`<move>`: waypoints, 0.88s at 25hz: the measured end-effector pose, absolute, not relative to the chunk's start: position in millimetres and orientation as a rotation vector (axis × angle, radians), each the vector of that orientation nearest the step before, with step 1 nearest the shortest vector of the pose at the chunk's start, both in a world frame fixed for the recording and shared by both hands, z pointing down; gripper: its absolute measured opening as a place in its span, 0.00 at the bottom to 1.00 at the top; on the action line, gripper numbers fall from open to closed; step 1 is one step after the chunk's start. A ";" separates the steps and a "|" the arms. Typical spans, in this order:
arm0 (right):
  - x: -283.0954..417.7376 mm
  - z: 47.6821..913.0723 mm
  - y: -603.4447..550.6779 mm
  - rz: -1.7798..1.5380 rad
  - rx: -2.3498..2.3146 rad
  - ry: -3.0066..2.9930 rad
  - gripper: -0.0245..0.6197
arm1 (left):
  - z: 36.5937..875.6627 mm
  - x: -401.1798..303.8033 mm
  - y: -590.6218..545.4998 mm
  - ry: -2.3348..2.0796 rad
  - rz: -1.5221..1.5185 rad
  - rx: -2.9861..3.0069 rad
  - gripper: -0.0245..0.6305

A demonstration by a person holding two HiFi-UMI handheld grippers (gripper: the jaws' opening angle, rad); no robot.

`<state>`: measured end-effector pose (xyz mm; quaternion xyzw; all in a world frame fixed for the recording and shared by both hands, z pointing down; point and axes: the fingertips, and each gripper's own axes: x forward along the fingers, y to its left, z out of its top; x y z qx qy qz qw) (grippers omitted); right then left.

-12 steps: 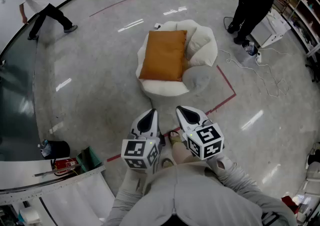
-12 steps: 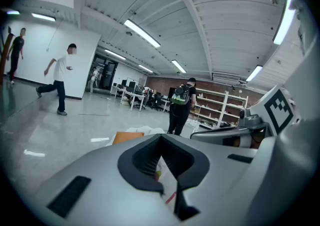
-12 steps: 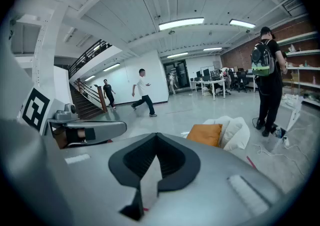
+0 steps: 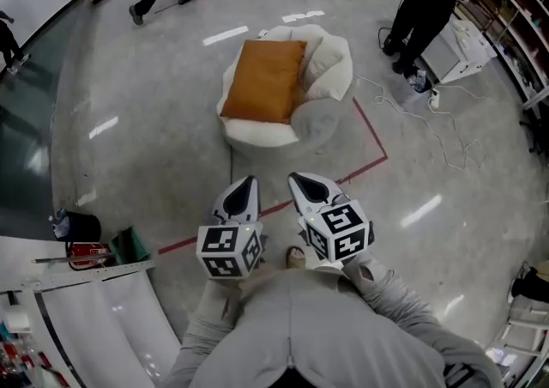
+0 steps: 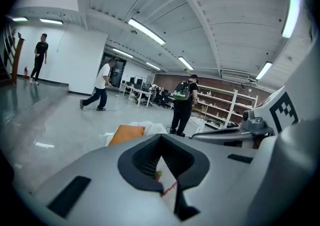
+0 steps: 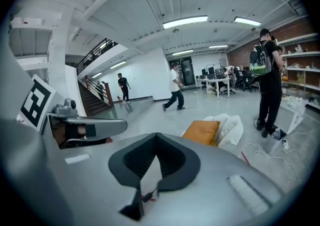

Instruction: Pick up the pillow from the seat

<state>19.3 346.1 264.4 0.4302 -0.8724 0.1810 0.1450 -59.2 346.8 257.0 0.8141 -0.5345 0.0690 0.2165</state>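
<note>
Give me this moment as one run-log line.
pillow: on seat, untouched | left gripper: shut, empty | right gripper: shut, empty | both: short of seat | pick: not yet begun

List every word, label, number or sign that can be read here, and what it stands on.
No readable text anywhere.
The cubes on the left gripper and right gripper bear only black-and-white square markers, no letters or digits.
Any print on the red thing by the floor's left edge is too small to read.
</note>
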 end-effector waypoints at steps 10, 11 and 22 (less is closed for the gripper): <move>64.7 272.0 364.1 0.556 1.193 -2.546 0.04 | 260.7 -12.4 362.5 -1.496 0.202 2.240 0.04; 68.3 271.3 366.3 0.575 1.189 -2.554 0.04 | 259.1 -9.3 363.9 -1.500 0.195 2.239 0.04; 82.8 270.2 374.0 0.523 1.174 -2.538 0.04 | 257.7 3.1 364.4 -1.513 0.189 2.222 0.04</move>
